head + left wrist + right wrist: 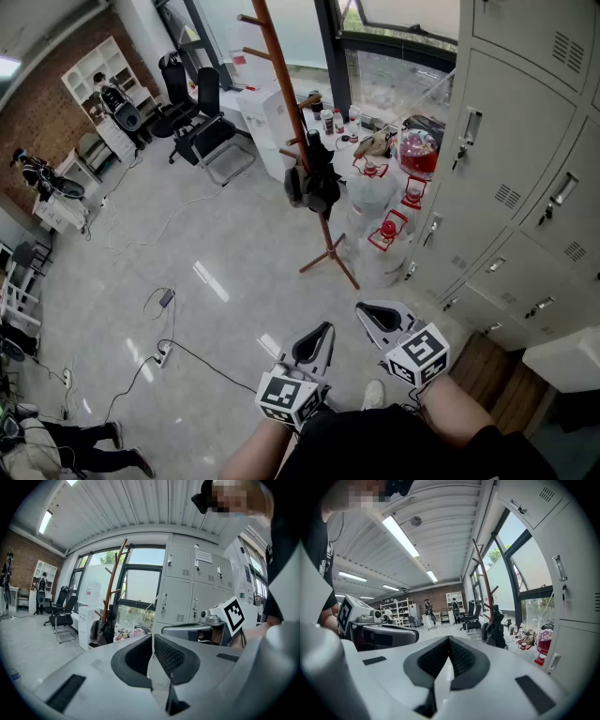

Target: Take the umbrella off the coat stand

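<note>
Umbrella (315, 184) — hangs upright on coat stand (279, 80), well ahead of us; right gripper (367, 312) slightly nearer than left gripper (322, 334) — both closed, empty

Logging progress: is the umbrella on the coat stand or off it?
On it. The dark umbrella hangs against the coat stand pole; the left gripper and right gripper are well short of it, empty.

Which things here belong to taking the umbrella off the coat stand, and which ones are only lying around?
For the job:
- coat stand
- dark umbrella hanging on it
- left gripper and right gripper, both shut and empty

Just lying about:
- office chairs
- red lanterns
- grey lockers
- floor cables
</note>
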